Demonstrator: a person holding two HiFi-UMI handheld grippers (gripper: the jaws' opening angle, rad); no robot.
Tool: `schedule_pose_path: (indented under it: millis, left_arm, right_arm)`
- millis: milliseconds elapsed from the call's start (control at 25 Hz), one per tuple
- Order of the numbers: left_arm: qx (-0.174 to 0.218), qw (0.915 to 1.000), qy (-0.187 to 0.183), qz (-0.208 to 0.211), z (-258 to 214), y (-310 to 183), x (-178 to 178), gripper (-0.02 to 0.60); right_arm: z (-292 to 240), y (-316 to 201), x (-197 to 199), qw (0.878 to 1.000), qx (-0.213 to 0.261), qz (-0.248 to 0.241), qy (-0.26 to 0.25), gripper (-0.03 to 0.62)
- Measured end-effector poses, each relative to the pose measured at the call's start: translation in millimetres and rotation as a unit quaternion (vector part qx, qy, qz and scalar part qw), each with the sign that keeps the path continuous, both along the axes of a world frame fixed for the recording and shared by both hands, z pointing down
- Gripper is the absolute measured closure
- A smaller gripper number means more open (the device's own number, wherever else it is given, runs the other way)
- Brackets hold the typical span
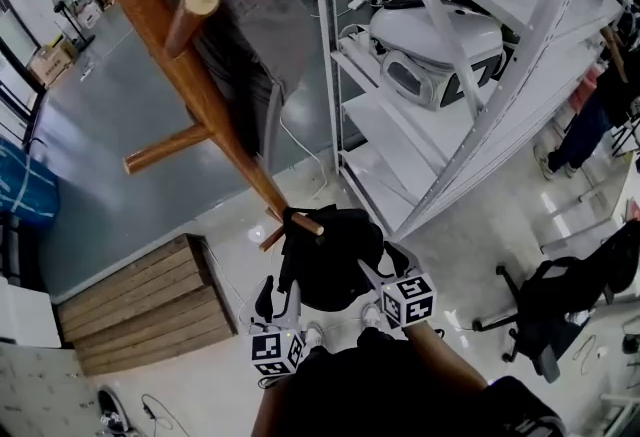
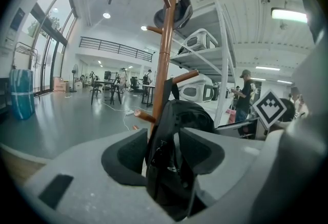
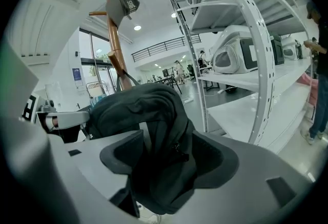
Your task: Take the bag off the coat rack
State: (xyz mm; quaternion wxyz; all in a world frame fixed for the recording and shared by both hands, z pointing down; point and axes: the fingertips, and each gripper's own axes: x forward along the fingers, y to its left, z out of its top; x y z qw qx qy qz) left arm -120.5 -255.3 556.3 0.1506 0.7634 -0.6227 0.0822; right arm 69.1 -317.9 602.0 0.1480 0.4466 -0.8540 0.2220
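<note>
both grippers open around the bag, nothing clamped

my left gripper (image 2: 166, 154) and right gripper (image 3: 169, 159) have their jaws spread wide with slack black fabric between them, pads not pressing. the bag (image 1: 340, 265) hangs on the low peg (image 1: 308, 223), lower centre of the head view. if i pinch loose cloth and pull sideways, the strap could snag and tip the coat rack (image 1: 190, 75).

The left gripper (image 1: 280, 295) and right gripper (image 1: 385, 263) sit side by side, pointing forward, each with jaws spread wide.
</note>
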Motion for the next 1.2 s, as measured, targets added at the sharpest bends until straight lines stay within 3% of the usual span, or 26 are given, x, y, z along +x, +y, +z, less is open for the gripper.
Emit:
schedule_pose_path:
  millis: [840, 1200]
  left_arm:
    - [-0.041, 0.9989, -0.009, 0.023, 23, -15, 8, 0.385]
    - [-0.052, 0.9984, -0.010, 0.022, 33, -20, 6, 0.388]
  right_arm:
    - [39, -27, -9, 0.998, -0.055, 0.003, 0.018, 0.330]
    - [46, -32, -10, 0.998, -0.054, 0.008, 0.042, 0.333]
